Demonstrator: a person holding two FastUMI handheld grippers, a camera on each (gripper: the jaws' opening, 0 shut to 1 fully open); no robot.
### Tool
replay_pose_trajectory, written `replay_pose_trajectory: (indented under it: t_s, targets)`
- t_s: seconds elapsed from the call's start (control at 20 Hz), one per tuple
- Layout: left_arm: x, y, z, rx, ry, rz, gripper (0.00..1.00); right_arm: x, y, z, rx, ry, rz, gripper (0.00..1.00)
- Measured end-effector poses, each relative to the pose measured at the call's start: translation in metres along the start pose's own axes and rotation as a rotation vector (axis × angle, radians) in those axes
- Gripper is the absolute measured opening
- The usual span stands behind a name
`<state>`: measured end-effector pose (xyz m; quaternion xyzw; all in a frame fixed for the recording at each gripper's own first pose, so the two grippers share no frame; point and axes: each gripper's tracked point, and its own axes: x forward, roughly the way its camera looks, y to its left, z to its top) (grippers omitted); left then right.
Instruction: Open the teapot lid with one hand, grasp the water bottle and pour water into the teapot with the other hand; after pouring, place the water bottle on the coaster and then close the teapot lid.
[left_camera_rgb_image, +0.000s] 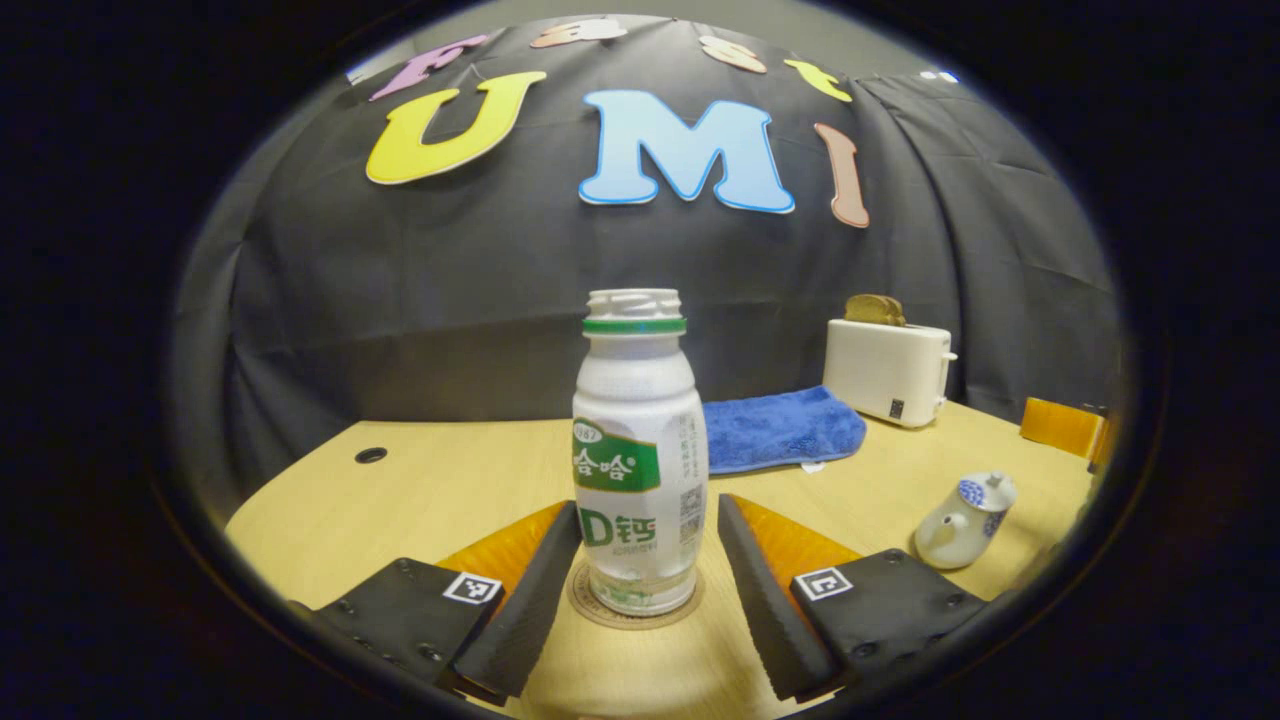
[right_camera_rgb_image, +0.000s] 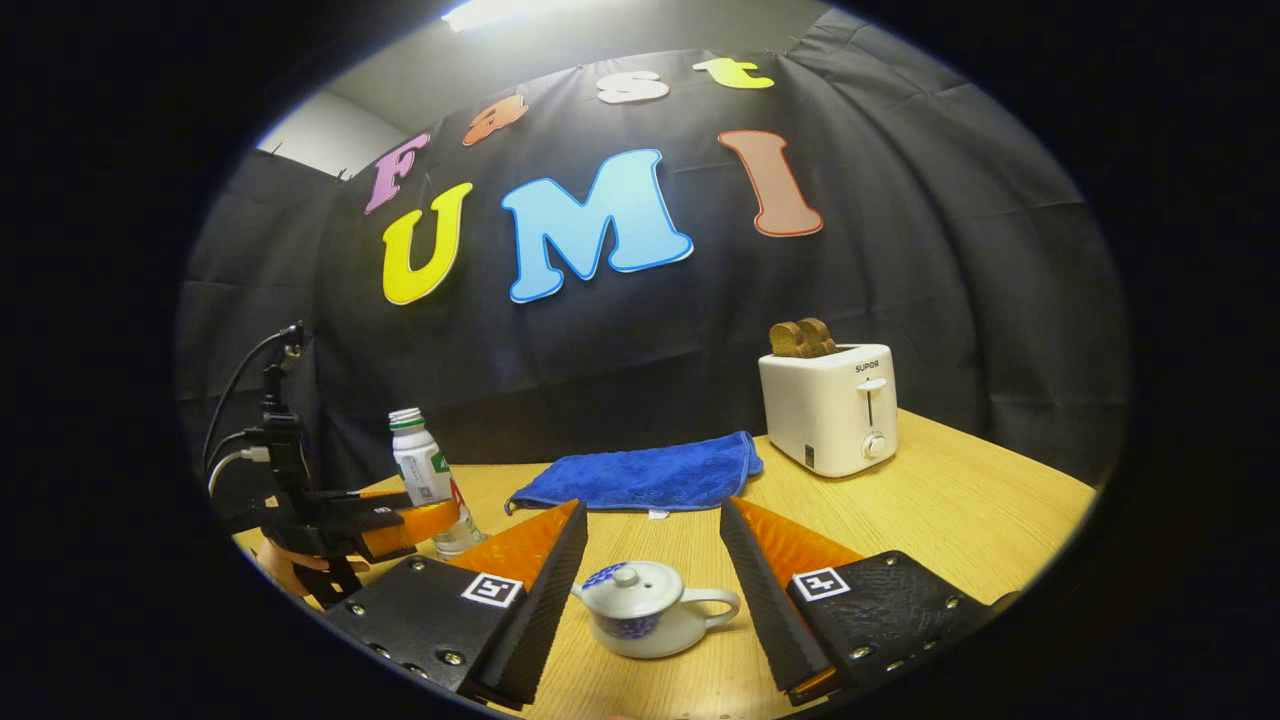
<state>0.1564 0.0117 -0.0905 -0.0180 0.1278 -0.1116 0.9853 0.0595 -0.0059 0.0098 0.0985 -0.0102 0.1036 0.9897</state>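
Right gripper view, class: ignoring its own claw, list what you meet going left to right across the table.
Left claw → water bottle → blue cloth → toaster. The teapot is left out, since it sits below the cloth's span.

Toaster (right_camera_rgb_image: 828, 408) bore the brand SUPOR, water bottle (left_camera_rgb_image: 638, 465) carried a green label with Chinese characters and a large D — too distorted to read surely, a QR code beside it.
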Motion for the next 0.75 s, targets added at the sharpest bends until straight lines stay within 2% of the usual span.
replay_pose_trajectory:
  t_s: [0.15, 0.3, 0.35, 0.7, 0.75]
  targets:
    - [-0.015, 0.002, 0.005, 0.009, -0.020, 0.020, 0.96, -0.001, 0.008, 0.000, -0.014, -0.002, 0.015, 0.83]
    - [-0.032, 0.004, 0.009, 0.010, -0.036, 0.039, 0.85, -0.006, 0.015, 0.001, -0.028, -0.011, 0.032, 0.83]
    - [-0.038, 0.003, 0.009, 0.013, -0.038, 0.040, 0.91, -0.009, 0.018, -0.001, -0.033, -0.014, 0.034, 0.83]
    - [-0.101, -0.029, -0.002, -0.022, -0.075, 0.027, 0.91, -0.053, 0.033, -0.020, -0.077, -0.018, 0.001, 0.83]
    - [-0.109, -0.034, 0.000, -0.020, -0.088, 0.027, 0.85, -0.059, 0.036, -0.021, -0.092, -0.019, -0.003, 0.83]
